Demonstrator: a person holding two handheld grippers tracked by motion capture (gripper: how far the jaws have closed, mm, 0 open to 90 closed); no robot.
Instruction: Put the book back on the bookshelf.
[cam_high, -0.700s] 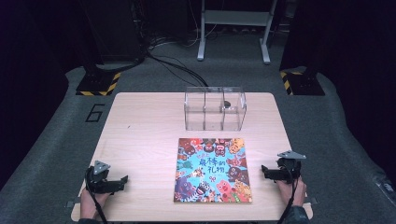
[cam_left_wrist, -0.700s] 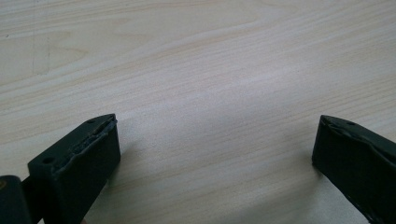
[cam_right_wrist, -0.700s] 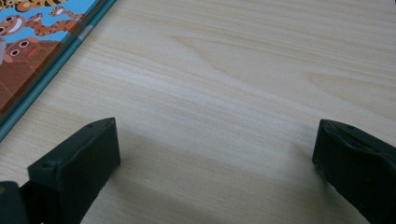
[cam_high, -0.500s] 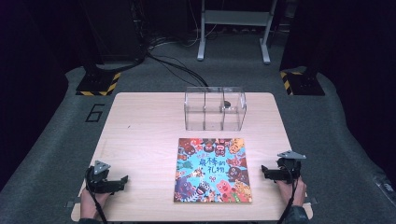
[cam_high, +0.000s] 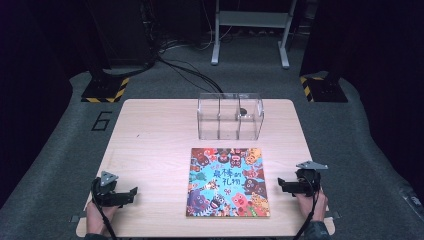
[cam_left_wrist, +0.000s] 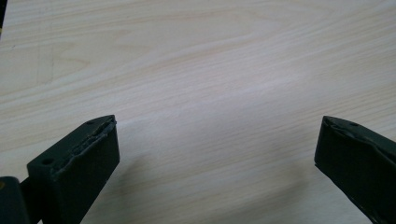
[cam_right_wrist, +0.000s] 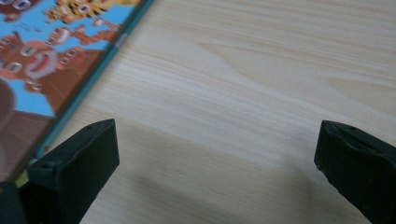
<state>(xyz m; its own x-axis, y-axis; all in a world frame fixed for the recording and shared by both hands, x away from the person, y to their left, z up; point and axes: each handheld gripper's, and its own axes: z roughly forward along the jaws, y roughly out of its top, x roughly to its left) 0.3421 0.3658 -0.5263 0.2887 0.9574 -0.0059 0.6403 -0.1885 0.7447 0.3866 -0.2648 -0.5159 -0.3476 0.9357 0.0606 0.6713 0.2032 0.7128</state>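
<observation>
High view: floor (cam_high: 65, 150) marked "6" (cam_high: 102, 121); picture book (cam_high: 227, 181) title unreadable.

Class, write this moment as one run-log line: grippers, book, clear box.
left gripper: open, over bare table | right gripper: open, beside book | book: flat, closed, untouched | clear box: upright behind book

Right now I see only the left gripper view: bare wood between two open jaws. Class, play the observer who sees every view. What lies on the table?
Observer: A picture book lies flat on the table, right of centre, near the person.
Operator: Anything beyond it?
Observer: A clear box with three compartments stands behind the book, apart from it.
Operator: And my other hand?
Observer: The right hand-held gripper is open beside the book's right edge, not touching it.
</observation>
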